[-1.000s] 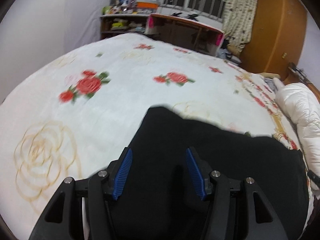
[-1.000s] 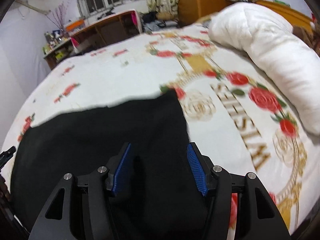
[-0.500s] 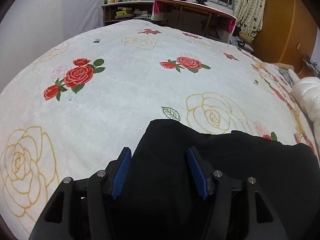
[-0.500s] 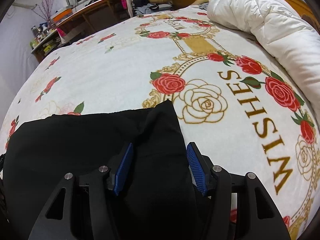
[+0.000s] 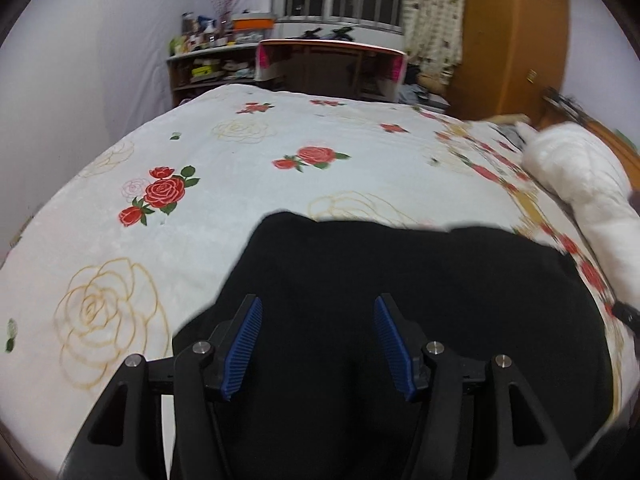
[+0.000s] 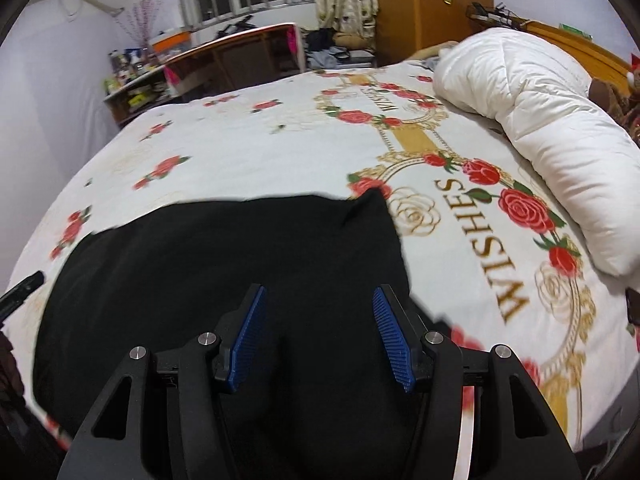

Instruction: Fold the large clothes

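A large black garment lies spread on the rose-patterned bedspread. It also shows in the right wrist view. My left gripper is open, hovering over the garment's left part, with nothing between its blue pads. My right gripper is open over the garment's right part, near its right edge, and holds nothing. The near edge of the garment is hidden under both grippers.
A rolled white duvet lies along the bed's right side. A desk and a cluttered shelf stand beyond the far end of the bed. An orange wardrobe stands at the far right. The bedspread stretches beyond the garment.
Both grippers have pulled up and back from the bed since half a second ago, so more of the room shows. Both stay open; the garment lies as before.
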Demonstrator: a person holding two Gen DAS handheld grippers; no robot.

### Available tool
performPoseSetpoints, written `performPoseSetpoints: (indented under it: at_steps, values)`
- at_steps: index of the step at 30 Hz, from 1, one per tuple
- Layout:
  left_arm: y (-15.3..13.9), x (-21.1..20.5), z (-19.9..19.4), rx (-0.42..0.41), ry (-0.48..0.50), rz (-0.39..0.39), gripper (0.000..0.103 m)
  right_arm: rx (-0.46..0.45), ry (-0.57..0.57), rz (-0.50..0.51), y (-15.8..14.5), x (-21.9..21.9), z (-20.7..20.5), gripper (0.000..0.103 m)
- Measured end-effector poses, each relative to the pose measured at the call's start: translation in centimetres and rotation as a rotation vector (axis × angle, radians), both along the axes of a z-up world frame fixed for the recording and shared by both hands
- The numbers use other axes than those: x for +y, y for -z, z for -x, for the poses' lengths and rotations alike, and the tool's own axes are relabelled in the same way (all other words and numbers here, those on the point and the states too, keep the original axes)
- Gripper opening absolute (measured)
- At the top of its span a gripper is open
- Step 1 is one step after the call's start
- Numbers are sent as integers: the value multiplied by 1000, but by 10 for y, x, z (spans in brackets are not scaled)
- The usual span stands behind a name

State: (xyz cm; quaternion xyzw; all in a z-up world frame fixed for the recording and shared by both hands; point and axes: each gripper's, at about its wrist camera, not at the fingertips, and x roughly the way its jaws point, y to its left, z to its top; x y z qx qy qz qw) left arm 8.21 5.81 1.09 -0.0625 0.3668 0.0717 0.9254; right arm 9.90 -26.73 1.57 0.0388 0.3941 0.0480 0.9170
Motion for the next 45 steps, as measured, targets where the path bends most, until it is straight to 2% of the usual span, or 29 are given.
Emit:
performPoseSetpoints:
  at_steps: [5,8,10,15,22,28,45]
  values:
    - [-9,-31,55,26,73,-5,62,5,-33,13,-9,24,58,56]
    - [-13,-46,81,49,75,-29,65,18,-43,12,-11,32,88,56]
    - [-15,-55,94,55,81,-57,69,24,-60,3,-11,38,106,56]
    - [-18,-66,118,64,125,-48,69,29,-113,14,-9,52,137,63]
    - [-14,-70,130,86,138,-26,69,28,-146,25,-9,61,151,64]
    - [-15,-68,132,83,136,24,69,37,-163,32,-5,66,155,64]
    - [-15,-75,131,94,162,-2,69,48,-162,30,-2,68,158,64]
